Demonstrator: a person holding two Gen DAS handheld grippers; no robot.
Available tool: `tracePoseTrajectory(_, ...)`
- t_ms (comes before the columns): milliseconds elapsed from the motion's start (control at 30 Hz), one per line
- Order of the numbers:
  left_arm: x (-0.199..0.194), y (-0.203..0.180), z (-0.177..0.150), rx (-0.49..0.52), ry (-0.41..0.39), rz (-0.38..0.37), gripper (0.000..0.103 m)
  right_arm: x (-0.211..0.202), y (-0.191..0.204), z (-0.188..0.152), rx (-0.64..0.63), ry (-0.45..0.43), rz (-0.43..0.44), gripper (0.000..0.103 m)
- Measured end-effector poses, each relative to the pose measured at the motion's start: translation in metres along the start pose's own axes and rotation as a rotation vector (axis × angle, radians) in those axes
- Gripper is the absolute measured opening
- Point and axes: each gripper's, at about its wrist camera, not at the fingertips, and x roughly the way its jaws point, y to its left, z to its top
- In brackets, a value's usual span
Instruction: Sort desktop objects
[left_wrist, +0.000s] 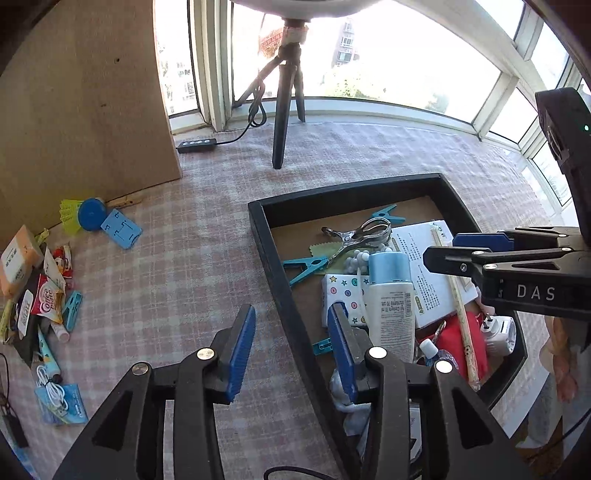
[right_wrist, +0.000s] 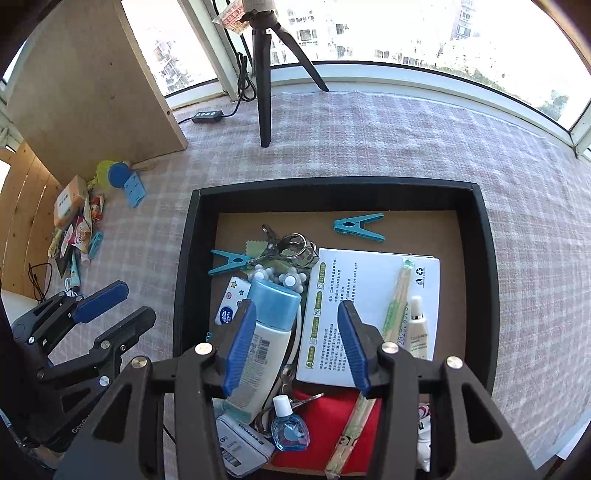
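A black tray (right_wrist: 184, 258) on the checked tablecloth holds several sorted items: a white lotion bottle with a blue cap (right_wrist: 266, 325), a white booklet (right_wrist: 369, 295), wrapped chopsticks (right_wrist: 397, 302), teal clothespins (right_wrist: 358, 225) and a small blue dropper bottle (right_wrist: 290, 432). My right gripper (right_wrist: 297, 314) hangs open above the bottle and booklet, gripping nothing. My left gripper (left_wrist: 291, 325) is open and empty, straddling the tray's left wall (left_wrist: 266, 240). The lotion bottle (left_wrist: 391, 302) lies just right of it. Each gripper shows in the other's view: the right gripper (left_wrist: 450, 249) and the left gripper (right_wrist: 133, 302).
A pile of loose packets, tubes and a cable (left_wrist: 44, 295) lies at the cloth's left edge. Nearby are a blue phone stand (left_wrist: 120, 229) and a yellow shuttlecock (left_wrist: 72, 216). A wooden board (left_wrist: 81, 110) stands at back left, a black tripod (left_wrist: 282, 122) and a cabled controller (left_wrist: 195, 145) behind.
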Motion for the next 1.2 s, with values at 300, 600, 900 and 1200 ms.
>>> tracePoseTrajectory(300, -0.055, 0.048, -0.06, -0.066, -0.071, 0.018, 0.053, -0.021, 0.074, -0.058, -0.109, -0.068, 0.049, 0.059)
tracePoseTrajectory(600, -0.067, 0.122, -0.126, -0.136, -0.029, 0.126, 0.055, 0.005, 0.142, -0.111, -0.077, -0.107, 0.105, 0.059)
tracePoseTrajectory(900, -0.079, 0.193, -0.175, -0.246, -0.004, 0.198, 0.058, 0.025, 0.208, -0.142, -0.134, -0.153, 0.005, 0.059)
tracePoseTrajectory(1200, -0.09, 0.224, -0.189, -0.275, -0.023, 0.198, 0.058, 0.029, 0.243, -0.15, -0.115, -0.173, 0.005, 0.059)
